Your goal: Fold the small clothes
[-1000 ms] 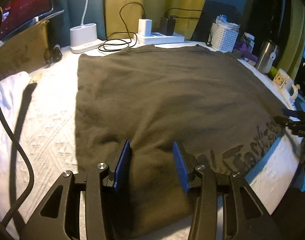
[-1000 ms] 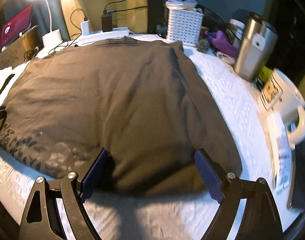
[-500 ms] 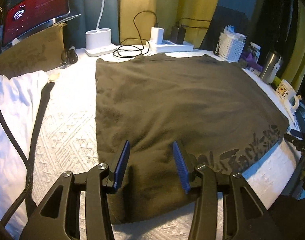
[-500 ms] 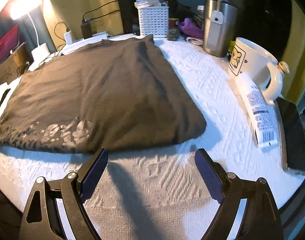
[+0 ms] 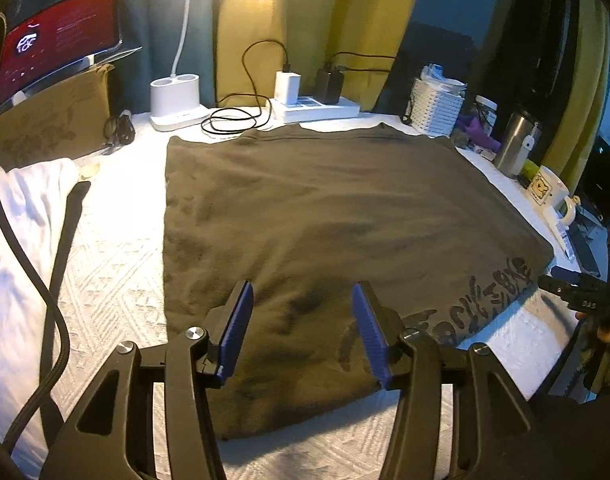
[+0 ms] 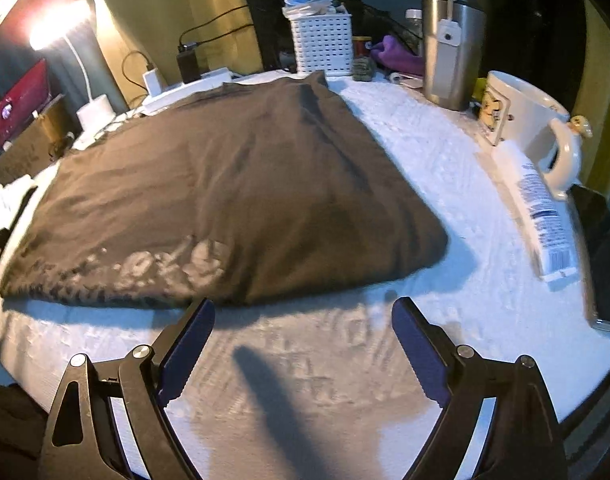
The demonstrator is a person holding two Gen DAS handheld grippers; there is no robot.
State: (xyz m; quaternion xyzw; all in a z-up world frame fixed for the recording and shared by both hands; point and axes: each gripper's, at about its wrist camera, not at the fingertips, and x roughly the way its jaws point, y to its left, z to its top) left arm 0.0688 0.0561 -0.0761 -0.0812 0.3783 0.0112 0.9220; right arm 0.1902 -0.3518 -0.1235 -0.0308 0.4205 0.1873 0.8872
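Note:
A dark brown garment (image 5: pixel 325 220) with printed lettering along its near edge lies folded flat on the white textured tablecloth (image 5: pixel 113 264). My left gripper (image 5: pixel 303 316) hovers over the garment's near left part. Its jaws are opening, and the blue pads (image 5: pixel 237 328) pinch no cloth. In the right wrist view the garment (image 6: pixel 225 176) fills the middle. My right gripper (image 6: pixel 303 306) stands open over bare tablecloth (image 6: pixel 445 200), just in front of the garment's near edge. It also shows at the right edge of the left wrist view as the right gripper (image 5: pixel 577 292).
At the back stand a white basket (image 6: pixel 323 42), a steel tumbler (image 6: pixel 451 52), a power strip (image 5: pixel 317 106) with cables, and a lamp base (image 5: pixel 177 98). A mug (image 6: pixel 521 120), a tube (image 6: pixel 545 220) and a dark flat device (image 6: pixel 601 264) line the right side. White cloth (image 5: pixel 13 220) lies left.
The left gripper lifted away from the garment and its jaws widened a little. The right gripper drew back off the garment's corner onto bare tablecloth, still open.

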